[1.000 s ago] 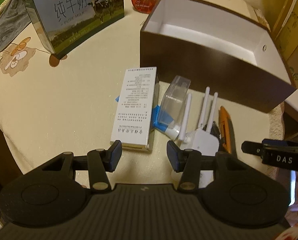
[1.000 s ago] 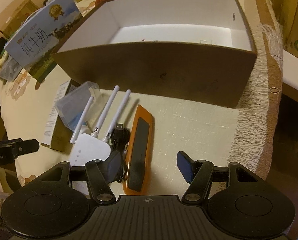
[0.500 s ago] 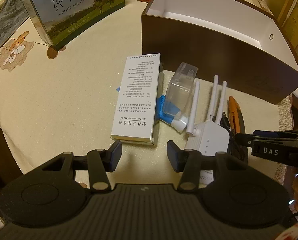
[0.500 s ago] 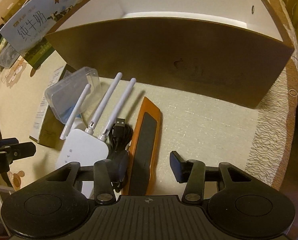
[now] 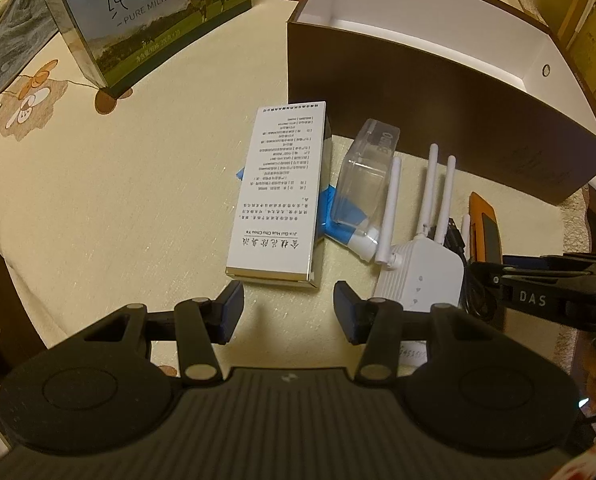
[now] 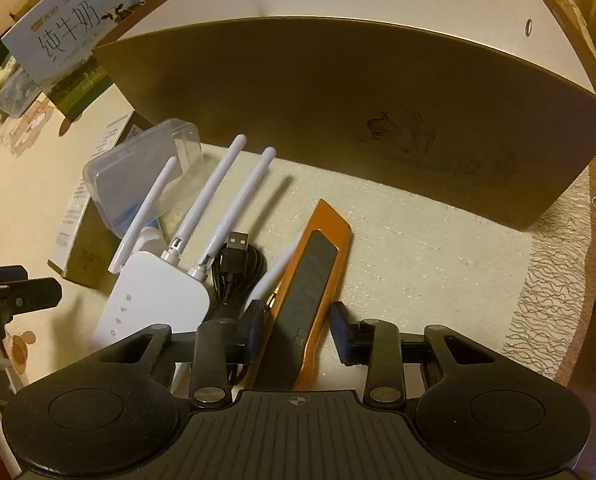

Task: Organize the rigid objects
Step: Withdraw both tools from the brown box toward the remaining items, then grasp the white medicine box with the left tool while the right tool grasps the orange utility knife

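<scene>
Fingers of the right gripper point(image 6: 295, 332) are being closed around the orange utility knife point(image 6: 312, 280), not yet visibly pressed on it, beside the white router point(image 6: 157, 300), while the left gripper point(image 5: 287, 310) is held spread and empty just short of the white carton point(image 5: 281, 196).

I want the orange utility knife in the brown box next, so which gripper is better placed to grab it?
Right. The right gripper already straddles the orange utility knife, jaws closing around it. The left gripper hangs open near the white carton, with the router between it and the knife.
</scene>
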Action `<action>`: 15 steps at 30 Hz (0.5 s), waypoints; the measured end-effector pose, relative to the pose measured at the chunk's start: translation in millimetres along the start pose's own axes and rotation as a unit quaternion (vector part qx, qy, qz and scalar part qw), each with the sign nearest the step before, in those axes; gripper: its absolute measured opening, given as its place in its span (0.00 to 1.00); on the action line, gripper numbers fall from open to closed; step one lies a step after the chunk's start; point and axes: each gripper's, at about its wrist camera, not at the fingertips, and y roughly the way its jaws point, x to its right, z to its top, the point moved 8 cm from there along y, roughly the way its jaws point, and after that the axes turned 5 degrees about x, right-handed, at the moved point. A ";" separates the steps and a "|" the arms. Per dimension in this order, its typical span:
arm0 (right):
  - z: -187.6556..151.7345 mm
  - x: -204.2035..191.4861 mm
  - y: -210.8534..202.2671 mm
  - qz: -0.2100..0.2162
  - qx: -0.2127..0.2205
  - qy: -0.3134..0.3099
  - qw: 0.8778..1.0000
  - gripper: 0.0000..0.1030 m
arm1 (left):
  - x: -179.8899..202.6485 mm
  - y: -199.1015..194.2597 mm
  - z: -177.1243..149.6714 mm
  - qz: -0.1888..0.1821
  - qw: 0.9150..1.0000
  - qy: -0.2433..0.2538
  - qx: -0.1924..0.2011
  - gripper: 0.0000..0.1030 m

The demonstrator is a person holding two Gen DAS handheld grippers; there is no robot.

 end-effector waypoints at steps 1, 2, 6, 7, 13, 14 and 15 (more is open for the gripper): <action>0.1 1.8 -1.0 -0.002 -0.001 0.001 1.000 0.29 | -0.2 -0.4 -0.1 0.000 1.000 0.001 0.001 0.44; 0.4 4.0 -2.3 -0.006 -0.002 -0.003 1.000 0.28 | -1.0 -0.6 -0.3 0.000 1.000 0.002 0.002 0.44; 1.4 17.1 -7.2 -0.022 0.001 -0.015 1.000 0.26 | -4.4 0.5 -0.7 -0.001 1.000 0.007 0.003 0.44; 1.7 21.1 -8.5 -0.028 0.002 -0.013 1.000 0.26 | -5.4 0.7 -0.2 -0.003 1.000 0.008 0.004 0.44; 2.2 42.5 -12.6 -0.036 0.010 0.000 0.999 0.26 | -10.2 7.2 6.2 -0.025 0.999 0.017 0.010 0.58; 1.8 44.5 -13.4 -0.033 0.010 0.004 0.999 0.26 | -10.8 9.7 7.5 -0.028 0.999 0.021 0.010 0.60; 1.5 45.9 -14.1 -0.029 0.010 0.007 0.999 0.26 | -11.6 13.4 8.7 -0.032 0.999 0.025 0.010 0.61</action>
